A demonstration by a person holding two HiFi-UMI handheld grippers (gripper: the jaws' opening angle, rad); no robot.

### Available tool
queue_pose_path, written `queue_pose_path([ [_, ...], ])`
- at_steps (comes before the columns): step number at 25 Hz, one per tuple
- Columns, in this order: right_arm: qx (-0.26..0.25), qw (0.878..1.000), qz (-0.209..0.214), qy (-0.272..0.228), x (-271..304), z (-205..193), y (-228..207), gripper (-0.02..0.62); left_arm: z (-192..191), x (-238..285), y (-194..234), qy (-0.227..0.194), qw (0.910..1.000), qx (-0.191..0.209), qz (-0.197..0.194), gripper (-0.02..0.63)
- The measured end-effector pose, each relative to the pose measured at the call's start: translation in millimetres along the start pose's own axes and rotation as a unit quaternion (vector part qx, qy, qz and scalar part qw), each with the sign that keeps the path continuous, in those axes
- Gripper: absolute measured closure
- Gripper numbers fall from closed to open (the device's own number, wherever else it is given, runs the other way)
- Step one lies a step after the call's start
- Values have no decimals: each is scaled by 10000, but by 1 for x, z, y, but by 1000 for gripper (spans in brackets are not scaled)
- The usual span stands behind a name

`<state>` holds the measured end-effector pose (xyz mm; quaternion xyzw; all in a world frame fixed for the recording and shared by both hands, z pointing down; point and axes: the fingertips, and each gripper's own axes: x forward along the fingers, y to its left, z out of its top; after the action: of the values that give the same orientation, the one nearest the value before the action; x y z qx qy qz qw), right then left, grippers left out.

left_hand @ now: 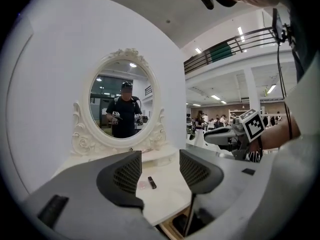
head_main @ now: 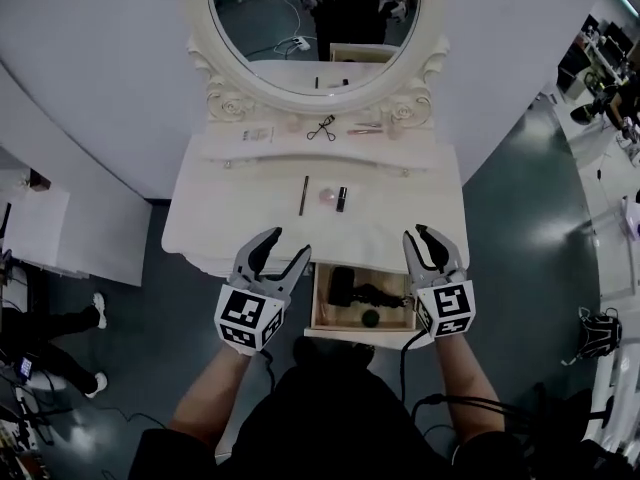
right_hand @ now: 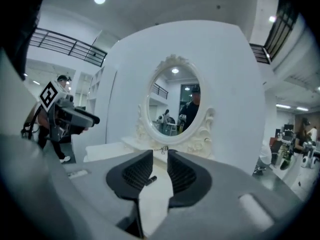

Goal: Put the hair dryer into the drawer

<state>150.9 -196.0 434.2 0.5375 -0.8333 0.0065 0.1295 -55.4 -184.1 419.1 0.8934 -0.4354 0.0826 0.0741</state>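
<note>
white dressing table (head_main: pixel 200 218) with an oval mirror (head_main: pixel 313 28) fills my head view, standing on a dark floor. its drawer (head_main: pixel 318 303) is pulled open at the front, and the black hair dryer (head_main: pixel 345 286) lies inside it. i hold the left gripper (head_main: pixel 288 243) just left of the drawer with its jaws wide apart and nothing between them. the right gripper (head_main: pixel 417 234) is just right of the drawer, jaws nearly together with a narrow gap, also empty. the dryer sits between the two grippers, and neither one touches it.
</note>
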Motion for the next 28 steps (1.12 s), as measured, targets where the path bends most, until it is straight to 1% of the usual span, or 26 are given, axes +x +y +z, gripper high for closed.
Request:
queue_pose_path([
  [1, 83, 9998, -82, -152, -3, 13, -5, 509, 10, 0, -1, -82, 10000, -23, 8, 378],
  [3, 171, 9986, -232, -441, -11, 37, -13, 529, 29, 1, -4, -251, 9997, -60, 33, 426],
  [6, 204, 9952, -456, -837, -22, 68, -23, 571, 55, 2, -7, -483, 9988, -15, 105, 533],
  [10, 256, 9904, -657, -1187, -38, 95, -34, 594, 79, 3, -14, -715, 9974, 30, 85, 597],
  [16, 227, 9878, -810, -1312, -51, 107, -43, 595, 96, 4, -23, -943, 9955, 38, -18, 606],
  [20, 222, 9867, -859, -1359, -55, 110, -46, 595, 102, 5, -26, -1081, 9940, 145, -21, 606],
  [28, 198, 9868, -851, -1366, -54, 110, -42, 594, 95, 6, -24, -1067, 9942, 146, -36, 606],
])
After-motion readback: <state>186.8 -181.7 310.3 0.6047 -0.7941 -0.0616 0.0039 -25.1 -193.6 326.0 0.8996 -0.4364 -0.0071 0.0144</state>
